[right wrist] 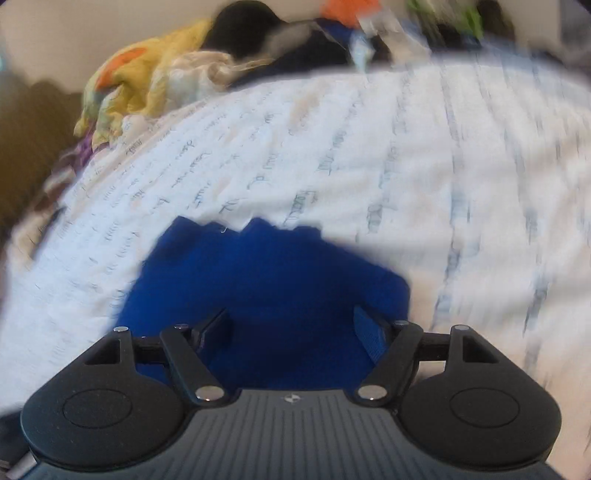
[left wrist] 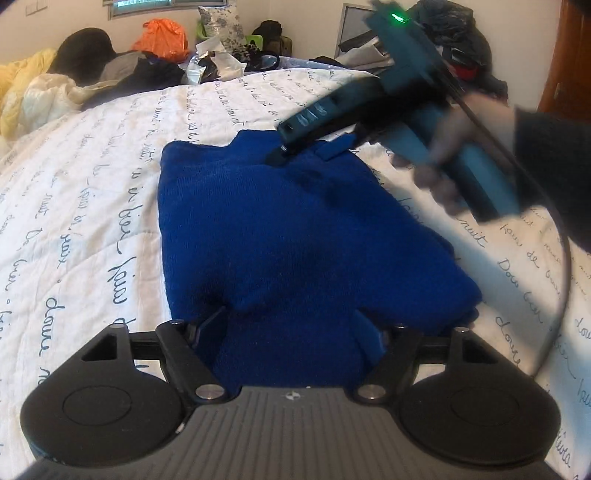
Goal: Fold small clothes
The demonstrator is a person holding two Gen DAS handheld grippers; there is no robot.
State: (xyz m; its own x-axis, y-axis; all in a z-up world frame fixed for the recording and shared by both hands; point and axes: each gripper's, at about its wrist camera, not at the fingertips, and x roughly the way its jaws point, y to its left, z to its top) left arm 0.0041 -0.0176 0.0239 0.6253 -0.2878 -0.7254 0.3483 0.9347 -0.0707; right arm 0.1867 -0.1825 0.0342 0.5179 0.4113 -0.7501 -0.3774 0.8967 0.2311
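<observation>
The jumper [left wrist: 288, 236] lies folded on the bed [left wrist: 92, 206]. Both tongs, left [left wrist: 291, 328] and right [right wrist: 291, 328], are spread, holding nothing. A snagging finger might undo the fold.

In front of you lies a deep royal blue knitted garment [left wrist: 295, 236], plain, with no print. It rests on a white quilted bedspread [left wrist: 92, 184] patterned with lines of dark cursive handwriting. Your left gripper [left wrist: 291, 328] is matte black, with 1 black finger and 1 blue-padded finger [left wrist: 369, 332]; your right gripper [right wrist: 291, 328] shows the same black body and blue pad. Seen from the left, the right tool's body is teal with a small green light [left wrist: 398, 16]. At the bed's far edge you see a yellow crumpled blanket [left wrist: 22, 88], an orange plastic bag [left wrist: 162, 38], and a heap of black clothing [left wrist: 85, 48].
</observation>
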